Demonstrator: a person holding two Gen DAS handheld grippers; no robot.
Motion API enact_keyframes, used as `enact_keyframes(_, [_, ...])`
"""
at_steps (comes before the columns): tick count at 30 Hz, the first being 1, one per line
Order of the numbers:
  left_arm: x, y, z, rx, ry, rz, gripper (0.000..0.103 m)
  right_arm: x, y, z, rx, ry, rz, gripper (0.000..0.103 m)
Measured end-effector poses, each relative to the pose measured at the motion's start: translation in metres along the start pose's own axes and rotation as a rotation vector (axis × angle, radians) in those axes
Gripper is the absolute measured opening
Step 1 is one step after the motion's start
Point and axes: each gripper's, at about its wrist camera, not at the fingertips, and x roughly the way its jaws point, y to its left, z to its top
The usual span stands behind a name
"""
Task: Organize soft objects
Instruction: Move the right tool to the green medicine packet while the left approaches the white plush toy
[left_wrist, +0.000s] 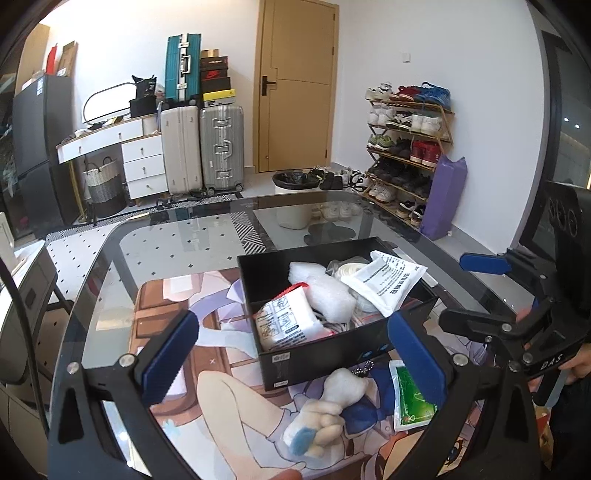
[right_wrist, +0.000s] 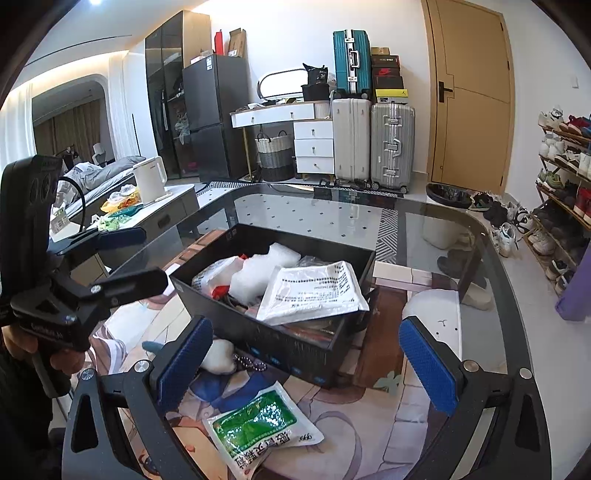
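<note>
A black box (left_wrist: 317, 358) (right_wrist: 258, 341) stands on the printed mat and holds soft packets: a white printed pouch (left_wrist: 388, 282) (right_wrist: 314, 291), bubble wrap (left_wrist: 325, 291) (right_wrist: 258, 271) and a red-and-white packet (left_wrist: 288, 317). In front of the box lie a white plush toy (left_wrist: 325, 406) (right_wrist: 218, 358) and a green packet (left_wrist: 412, 402) (right_wrist: 258, 424). My left gripper (left_wrist: 295, 354) (right_wrist: 142, 258) is open and empty, hovering over the plush. My right gripper (right_wrist: 306, 363) (left_wrist: 469, 291) is open and empty too, above the green packet.
The glass table (right_wrist: 461, 229) carries an illustrated mat (left_wrist: 177, 306). A side table with a white kettle (right_wrist: 147, 179) stands to the left. Beyond the table are suitcases (left_wrist: 221, 147), a waste bin (left_wrist: 295, 182) and a shoe rack (left_wrist: 406, 147). A hand (right_wrist: 62, 360) holds the left gripper.
</note>
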Motion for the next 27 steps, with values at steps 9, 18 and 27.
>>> enact_keyframes(9, [0.004, 0.004, -0.016, -0.025, 0.025, 0.014, 0.103, 0.001, 0.005, -0.013, -0.037, 0.047, 0.002, 0.102])
enact_keyframes(18, [0.005, 0.007, -0.028, -0.019, 0.043, 0.034, 0.103, 0.000, 0.014, -0.023, -0.078, 0.074, 0.026, 0.102])
enact_keyframes(27, [0.006, 0.010, -0.041, -0.016, 0.077, 0.034, 0.103, 0.012, 0.025, -0.035, -0.140, 0.151, 0.077, 0.102])
